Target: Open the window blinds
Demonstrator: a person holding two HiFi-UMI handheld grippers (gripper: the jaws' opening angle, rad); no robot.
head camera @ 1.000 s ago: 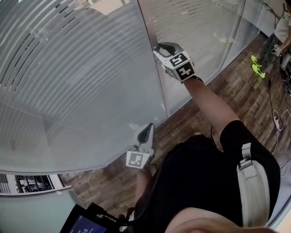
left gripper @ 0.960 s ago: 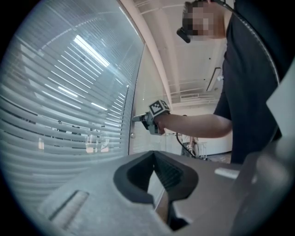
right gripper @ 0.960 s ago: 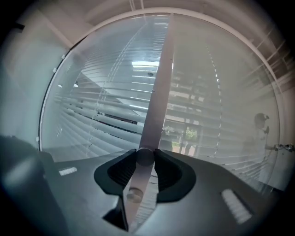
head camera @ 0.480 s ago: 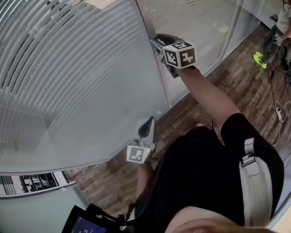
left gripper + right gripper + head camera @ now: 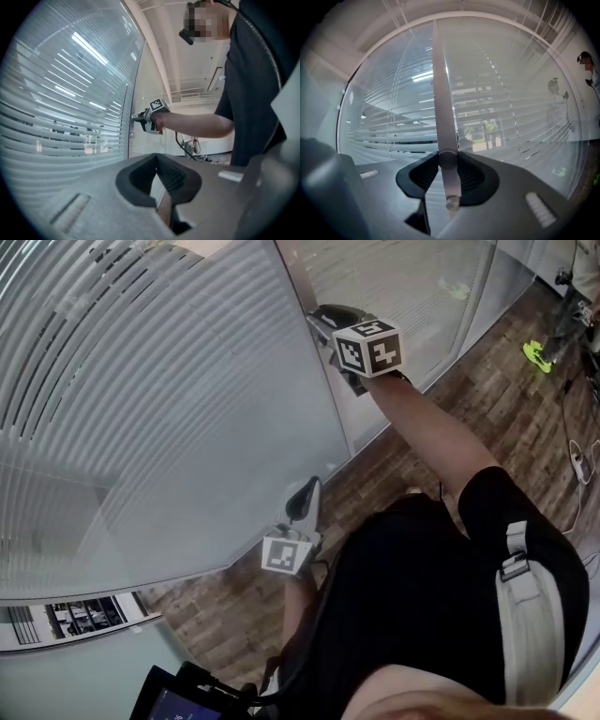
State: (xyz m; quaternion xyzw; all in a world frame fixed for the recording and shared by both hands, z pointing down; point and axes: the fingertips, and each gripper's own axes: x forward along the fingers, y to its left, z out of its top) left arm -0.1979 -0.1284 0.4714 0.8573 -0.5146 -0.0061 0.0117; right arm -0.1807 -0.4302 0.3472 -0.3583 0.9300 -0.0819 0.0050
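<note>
Facing two glass panels (image 5: pixel 412 296), we see pale grey window blinds (image 5: pixel 141 427) behind them, slats horizontal with gaps showing rooms beyond. One wand (image 5: pixel 442 117) hangs along the frame (image 5: pixel 326 418) between the panels, and the right gripper (image 5: pixel 321 320) has its jaws clamped on it. Left gripper (image 5: pixel 305 498) sits low, jaws together, nothing between.
</note>
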